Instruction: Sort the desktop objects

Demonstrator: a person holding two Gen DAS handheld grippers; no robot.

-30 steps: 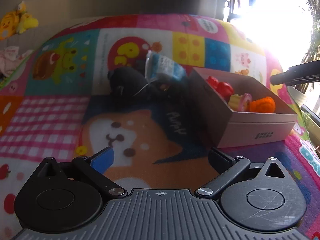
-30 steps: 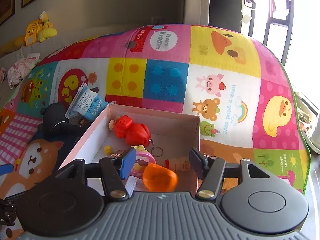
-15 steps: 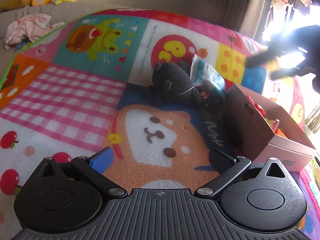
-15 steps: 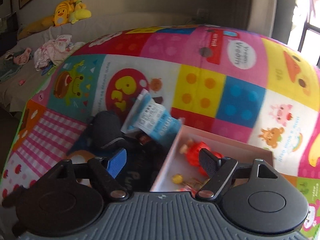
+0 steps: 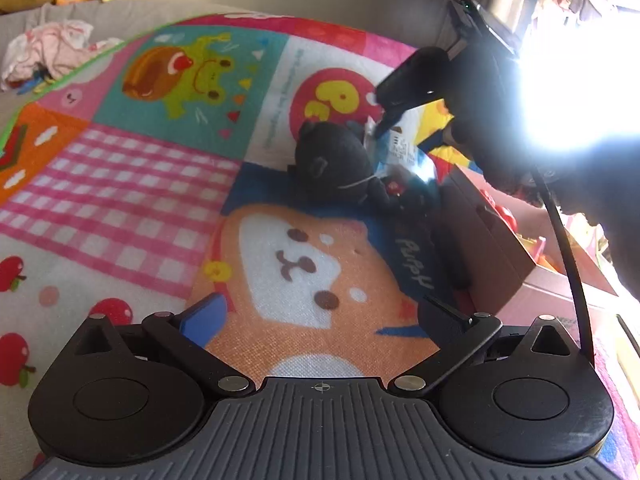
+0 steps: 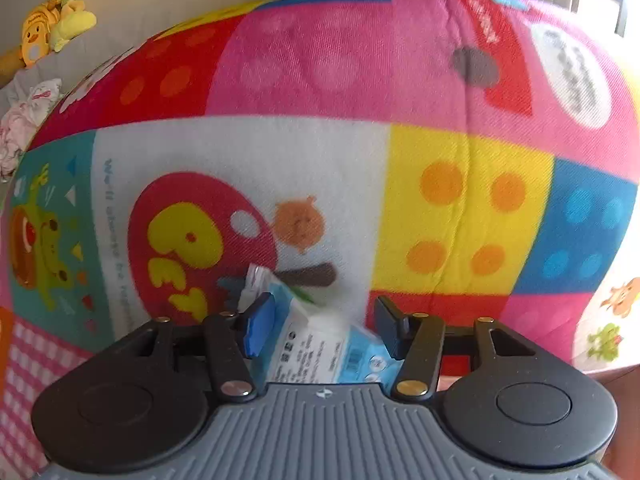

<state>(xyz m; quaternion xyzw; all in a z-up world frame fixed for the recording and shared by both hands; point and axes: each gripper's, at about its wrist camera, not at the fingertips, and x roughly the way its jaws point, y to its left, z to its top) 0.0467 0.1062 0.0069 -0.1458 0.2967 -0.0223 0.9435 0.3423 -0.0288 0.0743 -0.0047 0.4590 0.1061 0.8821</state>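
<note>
Right gripper (image 6: 320,328) jaws closing; left gripper (image 5: 320,316) jaws apart.

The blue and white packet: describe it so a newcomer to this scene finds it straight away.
On the colourful play mat, find the pink cardboard box at the right. Just beyond its near corner lies a black plush toy, and the blue and white packet leans against it, between the closing jaws of the right gripper. It alone is glossy, crinkled plastic with printed text.

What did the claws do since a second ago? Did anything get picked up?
The right claw swung away from the pink cardboard box to the blue-and-white plastic packet beside the black plush toy. Its jaws are closing with the packet between them; a grip isn't clear yet. The left claw turned a little and remains open and empty. The box, plush and packet stayed put.
</note>
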